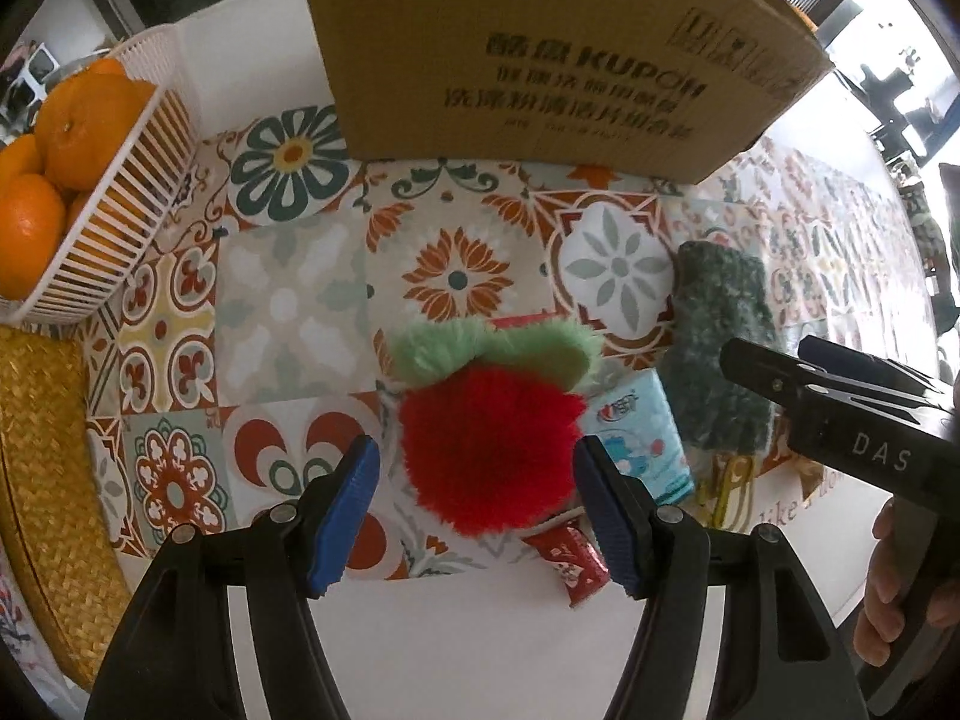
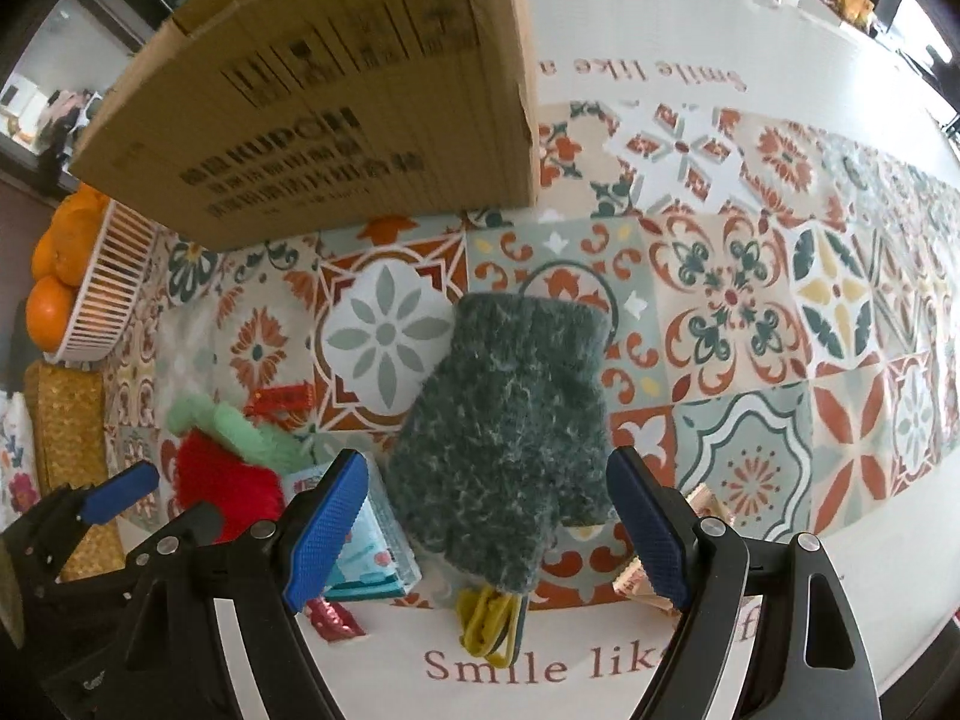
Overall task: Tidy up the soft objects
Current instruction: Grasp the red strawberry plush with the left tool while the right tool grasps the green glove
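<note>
Left gripper [image 1: 474,495] hangs wide open over the fluffy red-and-green strawberry plush [image 1: 489,420], blue pads flanking it on either side without touching, the plush lying on the patterned tablecloth [image 1: 288,312] in front of the cardboard box [image 1: 540,48]. Over on the right, the right gripper [image 2: 489,525] is just as wide open and holding nothing, its pads straddling the dark green knitted mitten [image 2: 516,420] that lies flat on the cloth, a tissue pack [image 2: 375,540] just beside it. A white basket [image 1: 120,228] of oranges [image 1: 72,120] sits off to the left.
</note>
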### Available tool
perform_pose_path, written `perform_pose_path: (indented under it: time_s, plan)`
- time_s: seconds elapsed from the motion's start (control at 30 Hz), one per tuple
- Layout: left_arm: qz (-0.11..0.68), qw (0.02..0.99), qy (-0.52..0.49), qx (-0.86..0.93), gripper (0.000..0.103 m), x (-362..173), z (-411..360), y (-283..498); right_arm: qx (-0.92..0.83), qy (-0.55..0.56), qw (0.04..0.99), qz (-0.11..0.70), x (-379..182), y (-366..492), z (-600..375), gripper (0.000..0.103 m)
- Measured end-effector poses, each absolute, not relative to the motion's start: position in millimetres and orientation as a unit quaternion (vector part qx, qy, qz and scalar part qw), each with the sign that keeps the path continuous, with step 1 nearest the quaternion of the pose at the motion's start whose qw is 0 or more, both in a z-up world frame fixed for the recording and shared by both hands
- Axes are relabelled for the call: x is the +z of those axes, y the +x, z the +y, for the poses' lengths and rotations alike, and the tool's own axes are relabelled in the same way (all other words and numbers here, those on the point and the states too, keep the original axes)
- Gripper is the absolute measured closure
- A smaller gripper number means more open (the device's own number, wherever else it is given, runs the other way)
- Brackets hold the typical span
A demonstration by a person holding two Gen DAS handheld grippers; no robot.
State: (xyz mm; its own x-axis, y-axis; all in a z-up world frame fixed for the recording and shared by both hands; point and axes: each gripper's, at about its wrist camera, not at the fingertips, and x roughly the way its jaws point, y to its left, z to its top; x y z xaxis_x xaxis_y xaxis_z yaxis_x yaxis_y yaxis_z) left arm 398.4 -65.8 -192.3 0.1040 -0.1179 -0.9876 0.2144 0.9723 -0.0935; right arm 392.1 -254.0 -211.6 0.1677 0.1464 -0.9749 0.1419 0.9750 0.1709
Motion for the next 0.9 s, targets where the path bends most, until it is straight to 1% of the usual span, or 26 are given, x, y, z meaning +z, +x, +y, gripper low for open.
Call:
perform_pose_path:
  time_s: [0.4, 0.67, 0.7, 0.77, 0.8, 0.87, 0.9]
  plan:
    - [0.681, 0.725, 0.024, -0.102, 0.037, -225, -60, 407, -0.012, 0.106, 0.733, 0.672, -249, 406, -246, 0.020]
    - [0.691, 0.716, 0.004, -0.100, 0.038, -247, -57, 409, -0.025, 0.097, 0.738, 0.668, -257, 419, -241, 0.019]
    - [0.692, 0.715, 0.004, -0.101, 0.039, -249, -58, 408, -0.027, 0.095, 0.738, 0.667, -258, 420, -241, 0.019]
    - [0.693, 0.713, 0.003, -0.105, 0.049, -253, -60, 408, -0.028, 0.094, 0.738, 0.668, -262, 426, -242, 0.020]
    - [0.692, 0.714, 0.003, -0.105, 0.050, -254, -61, 407, -0.028, 0.096, 0.738, 0.667, -263, 427, -243, 0.020]
    - [0.690, 0.716, 0.004, -0.110, 0.061, -255, -64, 406, -0.028, 0.098, 0.742, 0.662, -265, 427, -243, 0.022]
    - [0.690, 0.715, 0.002, -0.112, 0.063, -256, -65, 405, -0.027, 0.100, 0.740, 0.664, -266, 423, -244, 0.023]
